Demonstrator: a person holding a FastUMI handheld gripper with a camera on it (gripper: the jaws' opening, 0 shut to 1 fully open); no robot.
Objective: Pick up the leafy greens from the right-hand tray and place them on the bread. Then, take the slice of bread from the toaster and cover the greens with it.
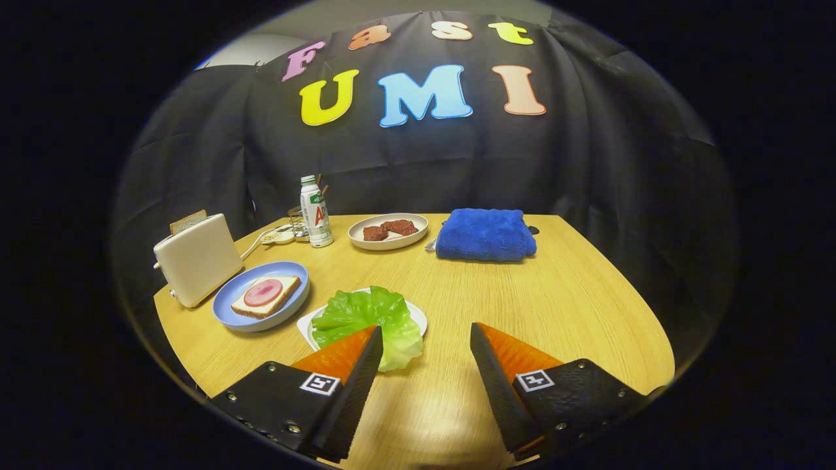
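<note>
The leafy greens (366,320) lie on a small white tray (418,318), just ahead of my left finger, whose tip overlaps their near edge. My gripper (426,336) is open above the wooden table, nothing between its fingers. Left of the greens a blue plate (225,307) holds a slice of bread (287,287) with a round pink slice of meat (263,292) on top. Further left stands a cream toaster (196,259) with a second slice of bread (188,222) sticking out of its slot.
At the back of the table stand a white bottle (315,211), a white plate (358,236) with dark meat pieces (389,230), and a folded blue towel (484,235). A power strip (279,236) with a cord lies behind the toaster. The table's edge curves around close on the right.
</note>
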